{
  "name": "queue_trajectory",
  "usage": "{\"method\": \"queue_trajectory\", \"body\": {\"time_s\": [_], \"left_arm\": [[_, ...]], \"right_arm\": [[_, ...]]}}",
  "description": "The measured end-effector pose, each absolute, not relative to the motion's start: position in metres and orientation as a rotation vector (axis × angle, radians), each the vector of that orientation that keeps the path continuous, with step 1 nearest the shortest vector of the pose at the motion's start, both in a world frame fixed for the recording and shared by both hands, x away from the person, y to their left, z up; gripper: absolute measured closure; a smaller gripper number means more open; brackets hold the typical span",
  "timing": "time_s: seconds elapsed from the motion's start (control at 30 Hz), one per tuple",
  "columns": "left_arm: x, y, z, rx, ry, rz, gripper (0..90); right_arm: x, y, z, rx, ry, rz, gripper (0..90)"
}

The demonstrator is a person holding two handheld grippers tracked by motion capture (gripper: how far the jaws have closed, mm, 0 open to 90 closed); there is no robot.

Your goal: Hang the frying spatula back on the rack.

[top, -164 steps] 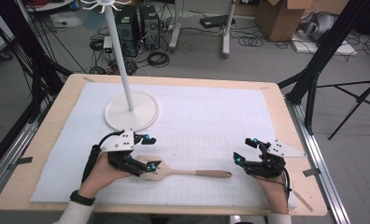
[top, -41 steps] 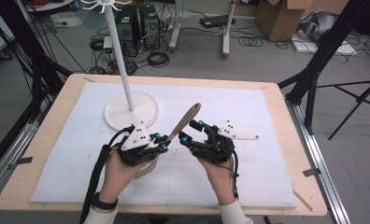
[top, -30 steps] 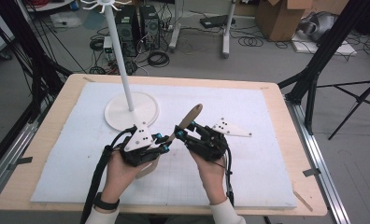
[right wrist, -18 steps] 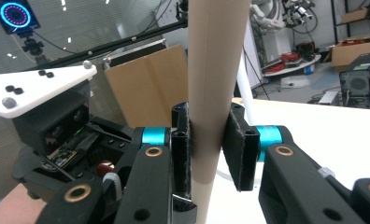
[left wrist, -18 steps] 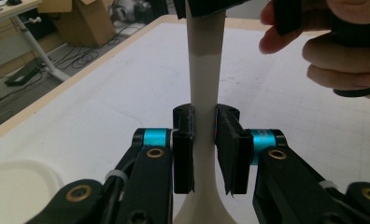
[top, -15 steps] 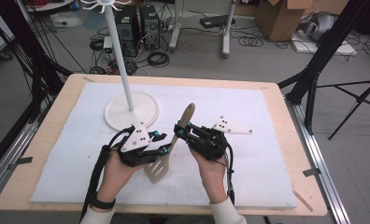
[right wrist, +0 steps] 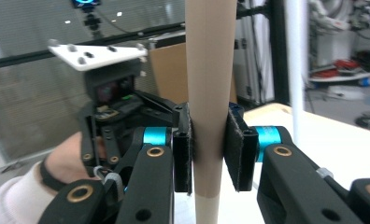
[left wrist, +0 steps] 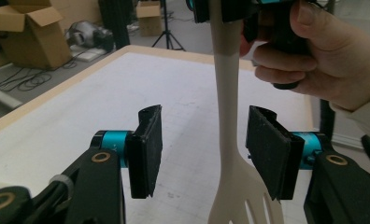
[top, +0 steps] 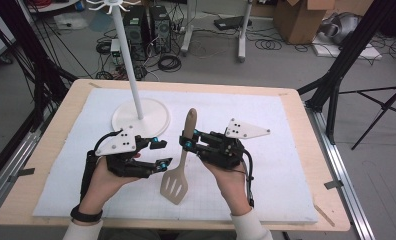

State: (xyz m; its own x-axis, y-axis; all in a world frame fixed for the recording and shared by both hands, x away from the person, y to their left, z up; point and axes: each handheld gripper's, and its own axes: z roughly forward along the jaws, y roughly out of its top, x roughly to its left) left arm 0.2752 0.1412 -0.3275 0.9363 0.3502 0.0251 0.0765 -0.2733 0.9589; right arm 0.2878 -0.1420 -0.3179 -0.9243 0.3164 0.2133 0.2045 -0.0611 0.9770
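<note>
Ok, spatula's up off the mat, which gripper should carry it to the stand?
Right. The right gripper is already clamped on the spatula handle; the left gripper is open around its neck, gripping nothing. The stand is close.

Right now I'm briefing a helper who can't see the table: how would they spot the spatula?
On the white mat, just in front of the white stand's round base, two hand-held grippers face each other. The spatula hangs upright between them, its handle clamped in the right hand-held gripper. It is the only tan, slotted utensil there.
</note>
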Motion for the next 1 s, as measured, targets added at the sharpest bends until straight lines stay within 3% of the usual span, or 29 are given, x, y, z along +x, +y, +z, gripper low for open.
{"method": "queue_trajectory", "body": {"time_s": [0.47,1.0], "left_arm": [[0.272,0.134,-0.320,1.758,0.097,0.070,45.3],[0.270,0.131,-0.314,1.706,0.000,0.023,70.7]], "right_arm": [[0.284,-0.129,-0.294,0.239,2.274,2.267,74.9],[0.282,-0.125,-0.285,0.064,2.357,2.278,74.9]]}}
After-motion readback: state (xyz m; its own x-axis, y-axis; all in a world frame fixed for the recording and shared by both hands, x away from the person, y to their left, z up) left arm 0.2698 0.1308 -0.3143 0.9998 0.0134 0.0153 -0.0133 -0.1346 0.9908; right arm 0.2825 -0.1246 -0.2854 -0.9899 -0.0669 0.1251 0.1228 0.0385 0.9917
